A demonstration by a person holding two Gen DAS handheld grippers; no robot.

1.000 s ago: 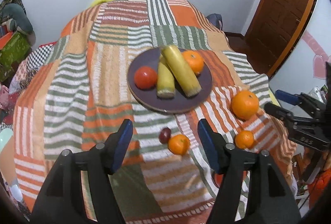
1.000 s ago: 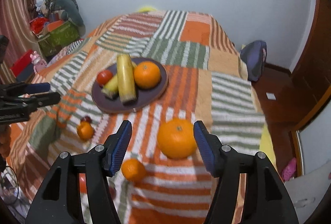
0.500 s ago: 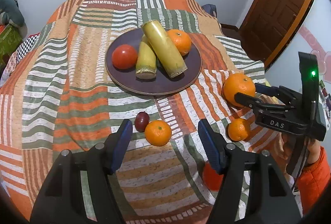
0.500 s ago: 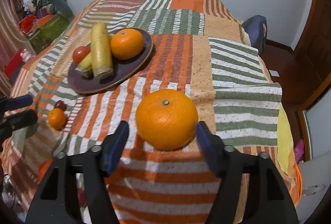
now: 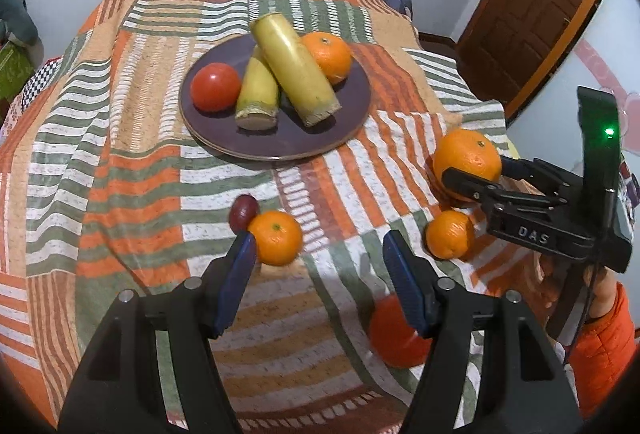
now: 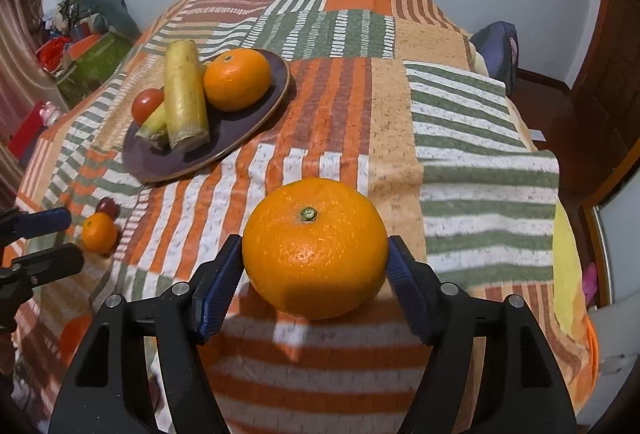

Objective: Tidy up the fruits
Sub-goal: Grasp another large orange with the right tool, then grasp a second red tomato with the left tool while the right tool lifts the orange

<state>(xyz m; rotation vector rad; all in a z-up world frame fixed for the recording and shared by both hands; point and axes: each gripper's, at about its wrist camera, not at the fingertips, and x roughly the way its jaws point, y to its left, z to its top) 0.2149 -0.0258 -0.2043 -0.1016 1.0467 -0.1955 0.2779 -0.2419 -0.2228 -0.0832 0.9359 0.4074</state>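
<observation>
The right gripper (image 6: 316, 266) straddles the large orange (image 6: 315, 248) on the near right of the striped blanket (image 6: 460, 161); whether its pads press cannot be told. The left gripper (image 5: 318, 254) stands spread, the small orange (image 5: 275, 238) by its left finger (image 5: 236, 274).

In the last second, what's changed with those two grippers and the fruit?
Both grippers came down toward the bedspread. The right gripper closed in around the big orange; its jaws have just been opening and now flank it, though I can't tell if they press. The left gripper neared the small orange, open, holding nothing. The plate and its fruit stayed put.
</observation>
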